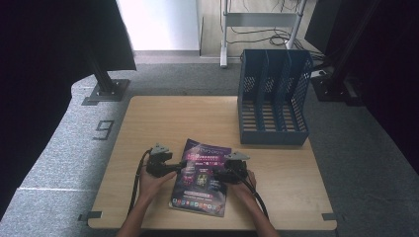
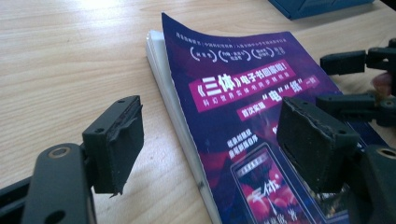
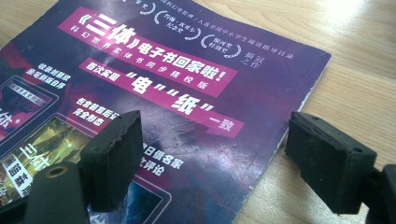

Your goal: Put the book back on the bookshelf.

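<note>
High view, left to right: left gripper (image 1: 174, 167) sits at the left edge of the magazine (image 1: 201, 178), low centre of frame, jaws spread and pointing right across that edge. Left gripper view confirms: one jaw over bare table (image 2: 70, 56) at lower left, the other over the purple cover at lower right, page stack edge running between them, nothing pinched. Cover's far corner curls up slightly off the pages at top centre of that view. Magazine lies flat on the wooden table, slightly skewed, in the lower middle of the high view. Right gripper (image 1: 221, 174) is at the magazine's right edge, jaws also spread; in the right gripper view one jaw hangs over the cover at lower left, the other over the table at lower right, the edge between them, not gripped. Blue file rack (image 1: 273, 97) stands upright at upper right of the high view, well apart from the magazine, slots look empty. Judgement: this is the pre-grasp step, both grippers bracketing opposite edges to pick the magazine up, likely for a rack slot. Next move calls for getting a jaw under each edge, since it lies flat, then closing both evenly. Risk: catching the cover alone and fanning the pages.
</note>
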The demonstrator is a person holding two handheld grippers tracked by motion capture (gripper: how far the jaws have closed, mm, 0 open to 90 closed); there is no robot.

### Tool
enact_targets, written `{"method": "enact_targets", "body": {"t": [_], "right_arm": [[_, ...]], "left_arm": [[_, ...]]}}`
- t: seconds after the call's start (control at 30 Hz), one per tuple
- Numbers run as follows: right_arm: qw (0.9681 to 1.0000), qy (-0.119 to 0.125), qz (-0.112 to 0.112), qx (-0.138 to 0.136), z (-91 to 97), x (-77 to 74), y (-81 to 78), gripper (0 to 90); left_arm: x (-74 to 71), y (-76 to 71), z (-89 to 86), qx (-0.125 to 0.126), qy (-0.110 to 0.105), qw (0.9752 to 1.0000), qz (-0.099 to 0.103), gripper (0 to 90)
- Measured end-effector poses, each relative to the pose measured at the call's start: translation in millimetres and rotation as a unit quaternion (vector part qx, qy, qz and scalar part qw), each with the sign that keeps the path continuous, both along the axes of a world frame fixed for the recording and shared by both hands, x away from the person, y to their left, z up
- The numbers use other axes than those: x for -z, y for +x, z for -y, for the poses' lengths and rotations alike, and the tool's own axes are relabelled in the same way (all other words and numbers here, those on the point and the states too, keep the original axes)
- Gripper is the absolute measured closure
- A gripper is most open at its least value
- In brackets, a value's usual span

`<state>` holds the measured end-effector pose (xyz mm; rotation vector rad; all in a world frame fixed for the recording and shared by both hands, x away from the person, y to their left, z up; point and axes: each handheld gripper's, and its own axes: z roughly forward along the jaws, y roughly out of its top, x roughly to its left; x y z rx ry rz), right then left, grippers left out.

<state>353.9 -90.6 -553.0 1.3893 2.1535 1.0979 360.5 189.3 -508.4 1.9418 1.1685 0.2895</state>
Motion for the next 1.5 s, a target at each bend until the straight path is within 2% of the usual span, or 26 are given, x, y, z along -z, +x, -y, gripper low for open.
{"method": "enact_targets", "body": {"t": [0.17, 0.27, 0.33, 0.47, 0.87, 1.23, 1.5], "right_arm": [[1.0000, 0.001, -0.001, 0.000, 0.1, 0.0, 0.0, 18.6], [1.0000, 0.001, -0.001, 0.000, 0.1, 0.0, 0.0, 18.7], [1.0000, 0.001, -0.001, 0.001, 0.1, 0.0, 0.0, 18.6], [1.0000, 0.001, -0.001, 0.002, -0.1, 0.1, -0.2, 18.8], [1.0000, 0.001, 0.000, 0.003, -0.2, 0.1, -0.4, 18.8], [1.0000, 0.001, 0.000, 0.003, -0.3, 0.1, -0.5, 18.9], [1.0000, 0.000, 0.000, 0.003, -0.3, 0.1, -0.5, 18.9]], "left_arm": [[3.5, 5.1, 7.0, 0.002, 0.010, 0.9999, -0.003, 24.4], [4.6, 8.3, 10.1, 0.003, -0.008, 0.9999, -0.007, 24.8], [6.1, 10.4, 13.6, 0.002, -0.008, 0.9999, -0.006, 25.1], [9.3, 15.5, 21.4, 0.010, 0.008, 0.9999, -0.010, 25.0], [15.3, 27.5, 31.3, 0.004, 0.014, 0.9997, -0.018, 25.0], [22.1, 31.7, 37.3, 0.003, 0.035, 0.9990, -0.026, 24.4], [22.8, 34.0, 43.5, 0.001, 0.061, 0.9978, -0.026, 22.4]]}}
